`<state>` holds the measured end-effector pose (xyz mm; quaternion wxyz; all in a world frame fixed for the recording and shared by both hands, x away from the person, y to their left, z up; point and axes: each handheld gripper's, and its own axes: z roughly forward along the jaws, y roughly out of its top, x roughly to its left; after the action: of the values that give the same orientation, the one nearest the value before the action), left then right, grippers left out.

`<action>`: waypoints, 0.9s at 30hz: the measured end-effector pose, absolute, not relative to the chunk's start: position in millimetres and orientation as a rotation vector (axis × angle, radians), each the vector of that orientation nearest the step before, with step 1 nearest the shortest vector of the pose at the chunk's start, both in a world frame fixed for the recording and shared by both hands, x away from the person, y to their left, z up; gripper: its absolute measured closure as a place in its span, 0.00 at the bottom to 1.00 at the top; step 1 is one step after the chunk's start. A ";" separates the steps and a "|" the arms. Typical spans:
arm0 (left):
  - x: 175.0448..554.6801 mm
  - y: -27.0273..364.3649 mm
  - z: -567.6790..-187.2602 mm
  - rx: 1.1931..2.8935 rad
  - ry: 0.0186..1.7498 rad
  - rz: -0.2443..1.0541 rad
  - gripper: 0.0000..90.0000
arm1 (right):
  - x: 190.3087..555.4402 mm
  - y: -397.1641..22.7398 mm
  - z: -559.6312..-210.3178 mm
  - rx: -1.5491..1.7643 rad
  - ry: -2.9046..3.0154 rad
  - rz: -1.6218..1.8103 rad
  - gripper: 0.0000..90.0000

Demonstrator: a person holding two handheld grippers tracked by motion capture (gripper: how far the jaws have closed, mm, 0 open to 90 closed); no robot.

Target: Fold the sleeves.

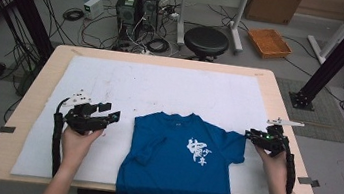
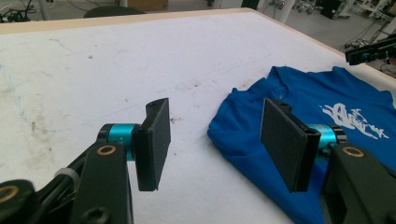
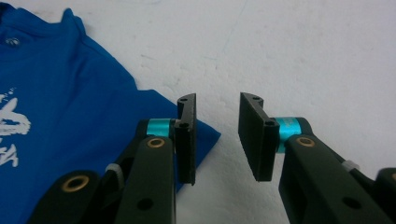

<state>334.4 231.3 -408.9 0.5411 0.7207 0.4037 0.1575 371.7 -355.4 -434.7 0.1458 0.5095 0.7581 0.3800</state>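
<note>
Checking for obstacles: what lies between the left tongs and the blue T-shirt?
Only bare white table cover, seen in the high view, between left tongs and T-shirt.

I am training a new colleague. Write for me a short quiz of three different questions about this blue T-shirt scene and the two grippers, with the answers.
1. True or false: the left gripper grips the blue T-shirt.
2. Which part of the T-shirt lies nearest the right gripper? A) the collar B) the sleeve C) the hem at the near table edge
3. Fill in: the T-shirt lies on a ___ mat that covers the wooden table.

Key
1. False: its jaws stand open over bare mat, beside the shirt.
2. B: the sleeve tip lies beside one jaw, and nothing sits between the pads.
3. White.
</note>
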 end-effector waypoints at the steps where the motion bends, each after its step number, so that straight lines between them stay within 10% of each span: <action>1: 334.5 231.9 -409.4 1.715 0.960 0.372 0.48 | 372.6 -355.7 -436.1 1.466 2.187 1.091 0.77; 27: 336.3 230.7 -412.5 1.706 0.949 0.307 0.48 | 369.8 -352.9 -436.8 1.399 2.205 1.088 1.00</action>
<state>336.3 230.7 -412.5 0.5504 0.7207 0.4011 0.1298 369.8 -352.9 -436.8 0.1559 0.4885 0.7699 0.3798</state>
